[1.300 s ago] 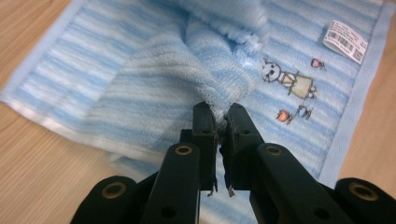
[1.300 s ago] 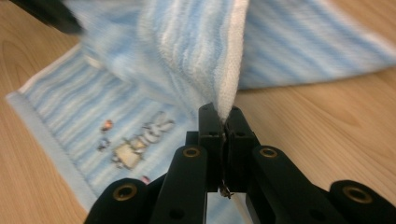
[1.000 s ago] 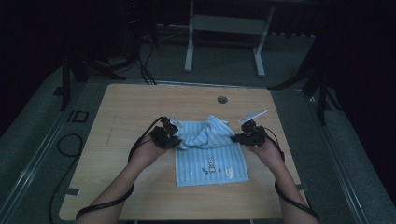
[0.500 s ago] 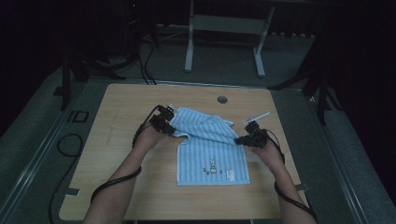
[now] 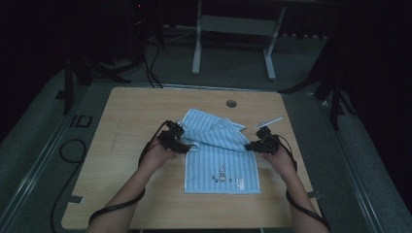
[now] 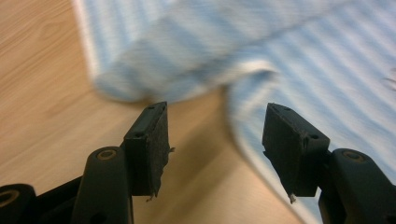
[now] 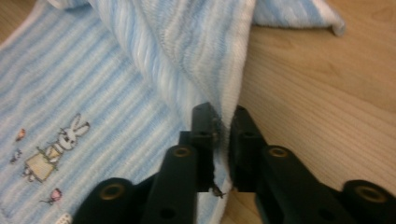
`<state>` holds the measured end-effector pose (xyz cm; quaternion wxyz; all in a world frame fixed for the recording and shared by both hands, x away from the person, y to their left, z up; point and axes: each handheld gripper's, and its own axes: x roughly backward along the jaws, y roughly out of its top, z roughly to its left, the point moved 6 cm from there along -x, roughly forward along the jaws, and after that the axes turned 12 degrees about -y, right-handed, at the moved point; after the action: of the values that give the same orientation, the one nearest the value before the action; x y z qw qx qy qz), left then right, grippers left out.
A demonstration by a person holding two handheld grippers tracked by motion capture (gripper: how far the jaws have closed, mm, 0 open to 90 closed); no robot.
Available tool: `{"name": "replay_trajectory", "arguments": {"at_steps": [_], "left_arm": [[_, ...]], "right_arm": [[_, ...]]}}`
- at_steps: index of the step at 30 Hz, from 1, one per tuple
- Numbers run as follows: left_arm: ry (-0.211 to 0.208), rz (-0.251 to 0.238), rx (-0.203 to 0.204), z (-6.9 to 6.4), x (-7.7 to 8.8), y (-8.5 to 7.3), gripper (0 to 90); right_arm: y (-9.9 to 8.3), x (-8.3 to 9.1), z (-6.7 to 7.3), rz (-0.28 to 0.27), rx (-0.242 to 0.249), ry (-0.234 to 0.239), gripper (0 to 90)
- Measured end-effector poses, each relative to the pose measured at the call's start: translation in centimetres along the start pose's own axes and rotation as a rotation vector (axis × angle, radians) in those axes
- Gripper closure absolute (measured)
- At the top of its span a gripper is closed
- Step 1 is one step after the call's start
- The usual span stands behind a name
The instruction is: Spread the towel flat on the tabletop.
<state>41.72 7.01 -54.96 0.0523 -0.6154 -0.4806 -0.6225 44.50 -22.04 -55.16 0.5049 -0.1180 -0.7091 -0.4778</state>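
1. Dark room all round; from the high view I make out a metal stand (image 5: pixel 233 34) on the floor behind, cables (image 5: pixel 145 58) trailing at the back left, and a pale wooden counter (image 5: pixel 126 121) in the middle of the light.
2. On that counter lies a blue-and-white striped towel (image 5: pixel 221 160), right of centre, its near part flat and its far part folded back over itself in a loose, rumpled flap.
3. I can see a small embroidered rabbit (image 7: pixel 60 140) on the flat part of the towel, toward the near edge.
4. My left claw (image 6: pixel 215 135) sits low at the towel's left edge, and its jaws have just been opening; they stand spread now with bare wood between them.
5. Through the left gripper view, the towel's folded edge lies just ahead of the left pad, while the right pad hangs over the striped cloth; nothing is pinched there.
6. My right claw (image 7: pixel 223 140) is at the towel's right edge, and its jaws have just been easing apart a little.
7. Even so, the right gripper view shows a fold of the towel's edge between the two pads, which sit nearly together on it, the cloth rising from them in a taut ridge.
8. A round hole (image 5: pixel 231 103) sits in the counter beyond the towel, well apart from it.
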Motion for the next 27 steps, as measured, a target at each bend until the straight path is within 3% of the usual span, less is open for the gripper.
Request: {"name": "replay_trajectory", "arguments": {"at_steps": [1, 2, 3, 5, 7, 9, 14, 16, 18, 19, 21, 27], "left_arm": [[0.000, 0.000, 0.000, 0.0, 0.0, 0.0, 40.9], [-0.020, 0.014, -0.035, -1.1, -0.4, -0.1, 40.9], [-0.019, 0.020, -0.046, -1.5, -0.7, -0.1, 40.9], [-0.015, 0.047, -0.067, -1.9, -1.7, 0.0, 40.9], [-0.013, 0.050, -0.062, -2.0, -2.3, 0.2, 40.9], [-0.002, 0.034, -0.029, -1.7, -3.9, 1.0, 40.9], [0.031, 0.006, 0.004, -0.9, -5.6, 2.1, 42.3], [0.048, -0.002, 0.002, -0.7, -5.9, 2.3, 58.6], [0.027, -0.032, 0.001, -0.7, -5.4, 2.4, 76.9], [0.010, -0.043, 0.004, -0.8, -5.1, 2.3, 82.6], [-0.006, -0.049, -0.014, -1.1, -4.2, 2.2, 85.6], [-0.070, -0.106, -0.034, -1.7, -0.1, 1.4, 86.9]], "right_arm": [[0.0, 0.0, 0.0, 0.000, 0.000, 0.000, 74.5], [0.2, 0.1, 0.2, -0.015, 0.001, 0.005, 68.9], [0.5, 0.3, 0.5, -0.029, -0.001, 0.017, 62.0], [0.8, 0.2, 0.6, -0.028, -0.004, 0.007, 59.6], [0.9, 0.2, 0.7, -0.027, -0.007, 0.006, 60.7], [1.1, -0.2, 0.9, -0.021, -0.004, -0.007, 68.7], [1.2, -0.5, 1.2, -0.007, -0.004, 0.009, 74.7], [1.1, -0.9, 1.4, 0.016, 0.012, 0.009, 87.7], [1.1, -0.9, 1.5, 0.006, 0.024, -0.012, 89.0], [1.1, -0.8, 1.6, 0.005, 0.033, 0.000, 89.2], [1.1, -0.5, 1.8, -0.002, 0.052, -0.008, 89.4], [1.5, 1.4, 1.0, -0.057, 0.024, -0.018, 89.4]]}}
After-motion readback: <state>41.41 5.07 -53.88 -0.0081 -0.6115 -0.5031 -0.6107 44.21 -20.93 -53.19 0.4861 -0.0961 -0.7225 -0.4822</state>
